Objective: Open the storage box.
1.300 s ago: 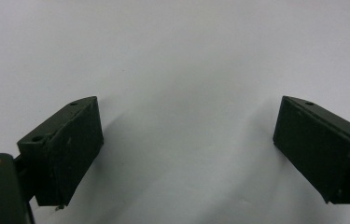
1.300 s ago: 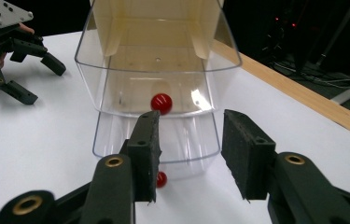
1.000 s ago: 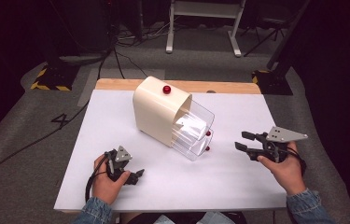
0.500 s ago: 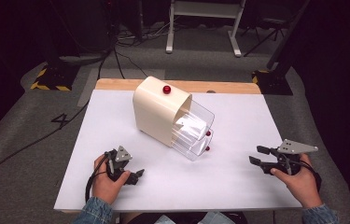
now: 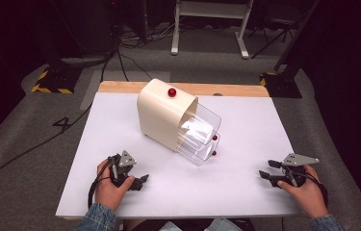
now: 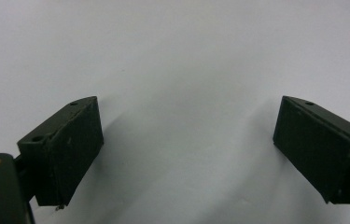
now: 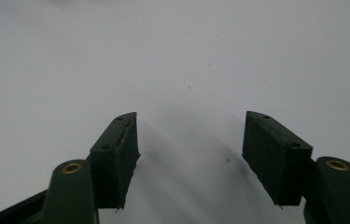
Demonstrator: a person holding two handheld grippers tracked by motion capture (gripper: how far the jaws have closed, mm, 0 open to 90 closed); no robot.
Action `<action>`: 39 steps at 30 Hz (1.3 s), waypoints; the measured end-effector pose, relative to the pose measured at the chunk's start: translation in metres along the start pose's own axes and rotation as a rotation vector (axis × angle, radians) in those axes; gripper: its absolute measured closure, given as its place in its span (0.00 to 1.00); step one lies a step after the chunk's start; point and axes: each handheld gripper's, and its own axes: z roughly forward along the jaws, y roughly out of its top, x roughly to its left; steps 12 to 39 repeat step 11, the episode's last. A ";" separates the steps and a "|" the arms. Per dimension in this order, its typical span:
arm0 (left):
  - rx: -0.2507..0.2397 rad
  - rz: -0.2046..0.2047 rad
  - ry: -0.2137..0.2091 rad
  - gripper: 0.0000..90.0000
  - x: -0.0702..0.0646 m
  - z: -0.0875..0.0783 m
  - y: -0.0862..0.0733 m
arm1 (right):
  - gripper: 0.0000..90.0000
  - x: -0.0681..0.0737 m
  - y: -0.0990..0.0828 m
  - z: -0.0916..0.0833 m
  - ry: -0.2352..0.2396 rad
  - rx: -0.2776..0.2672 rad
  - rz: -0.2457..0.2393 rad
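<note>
Surface [image 5: 245, 144]: drawer cabinet [image 5: 161, 113] sits at centre, toward the far side, turned at an angle. Two drawers [image 5: 199, 137] project from its front toward the near right, stacked one above the other. A knob [image 5: 172, 92] sits on the cabinet's top.

Left hand-held gripper [image 5: 139, 181]: near-left part of the surface, before the cabinet, well apart from it.

Right hand-held gripper [image 5: 268, 170]: near-right edge of the surface, well apart from the drawers.

Floor [image 5: 48, 139]: cables lie behind and left of the surface.
</note>
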 end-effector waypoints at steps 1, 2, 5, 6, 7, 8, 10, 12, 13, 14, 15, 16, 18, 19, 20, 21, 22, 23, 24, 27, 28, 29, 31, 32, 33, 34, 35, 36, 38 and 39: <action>0.000 0.004 0.004 0.09 0.000 0.000 0.000 | 0.36 -0.001 -0.006 0.004 -0.001 0.007 0.006; -0.002 0.002 0.004 0.09 -0.001 0.000 0.000 | 0.35 -0.001 -0.006 0.004 0.005 0.005 0.012; -0.004 0.005 0.015 0.10 -0.001 0.000 0.000 | 0.32 0.000 -0.006 0.005 0.008 0.008 -0.002; -0.004 0.005 0.014 0.10 -0.001 0.000 0.000 | 0.32 0.000 -0.006 0.005 0.008 0.006 -0.003; -0.003 0.004 0.014 0.10 -0.002 0.000 0.000 | 0.32 0.000 -0.007 0.005 0.006 0.005 -0.006; -0.002 0.004 0.014 0.10 -0.001 0.000 0.000 | 0.32 0.000 -0.007 0.005 0.008 0.002 -0.005; -0.006 0.016 0.026 0.10 -0.004 -0.001 0.000 | 0.32 0.000 -0.007 0.005 0.007 0.000 -0.005; -0.006 0.016 0.026 0.10 -0.004 -0.001 0.000 | 0.32 0.000 -0.007 0.005 0.006 -0.002 -0.005; -0.006 0.016 0.026 0.10 -0.004 -0.001 0.000 | 0.32 0.000 -0.007 0.005 0.006 -0.002 -0.005; -0.006 0.016 0.026 0.10 -0.004 -0.001 0.000 | 0.32 0.000 -0.007 0.005 0.006 -0.002 -0.005; -0.006 0.016 0.026 0.10 -0.004 -0.001 0.000 | 0.32 0.000 -0.007 0.005 0.006 -0.002 -0.005; -0.006 0.016 0.026 0.10 -0.004 -0.001 0.000 | 0.32 0.000 -0.007 0.005 0.006 -0.002 -0.005; -0.006 0.016 0.026 0.10 -0.004 -0.001 0.000 | 0.32 0.000 -0.007 0.005 0.006 -0.002 -0.005; -0.006 0.016 0.026 0.10 -0.004 -0.001 0.000 | 0.32 0.000 -0.007 0.005 0.006 -0.002 -0.005; -0.006 0.016 0.026 0.10 -0.004 -0.001 0.000 | 0.32 0.000 -0.007 0.005 0.006 -0.002 -0.005; -0.006 0.016 0.026 0.10 -0.004 -0.001 0.000 | 0.32 0.000 -0.007 0.005 0.006 -0.002 -0.005; -0.006 0.016 0.026 0.10 -0.004 -0.001 0.000 | 0.32 0.000 -0.007 0.005 0.006 -0.002 -0.005; -0.006 0.016 0.026 0.10 -0.004 -0.001 0.000 | 0.32 0.000 -0.007 0.005 0.006 -0.002 -0.005; -0.006 0.016 0.026 0.10 -0.004 -0.001 0.000 | 0.32 0.000 -0.007 0.005 0.006 -0.002 -0.005; -0.006 0.016 0.026 0.10 -0.004 -0.001 0.000 | 0.32 0.000 -0.007 0.005 0.006 -0.002 -0.005; -0.006 0.016 0.026 0.10 -0.004 -0.001 0.000 | 0.32 0.000 -0.007 0.005 0.006 -0.002 -0.005; -0.006 0.016 0.026 0.10 -0.004 -0.001 0.000 | 0.32 0.000 -0.007 0.005 0.006 -0.002 -0.005; -0.006 0.016 0.026 0.10 -0.004 -0.001 0.000 | 0.32 0.000 -0.007 0.005 0.006 -0.002 -0.005; -0.006 0.016 0.026 0.10 -0.004 -0.001 0.000 | 0.32 0.000 -0.007 0.005 0.006 -0.002 -0.005; -0.006 0.016 0.026 0.10 -0.004 -0.001 0.000 | 0.32 0.000 -0.007 0.005 0.006 -0.002 -0.005; -0.006 0.016 0.026 0.10 -0.004 -0.001 0.000 | 0.32 0.000 -0.007 0.005 0.006 -0.002 -0.005; -0.006 0.016 0.026 0.10 -0.004 -0.001 0.000 | 0.32 0.000 -0.007 0.005 0.006 -0.002 -0.005; -0.006 0.016 0.026 0.10 -0.004 -0.001 0.000 | 0.32 0.000 -0.007 0.005 0.006 -0.002 -0.005; -0.006 0.016 0.026 0.10 -0.004 -0.001 0.000 | 0.32 0.000 -0.007 0.005 0.006 -0.002 -0.005; -0.006 0.016 0.026 0.10 -0.004 -0.001 0.000 | 0.32 0.000 -0.007 0.005 0.006 -0.002 -0.005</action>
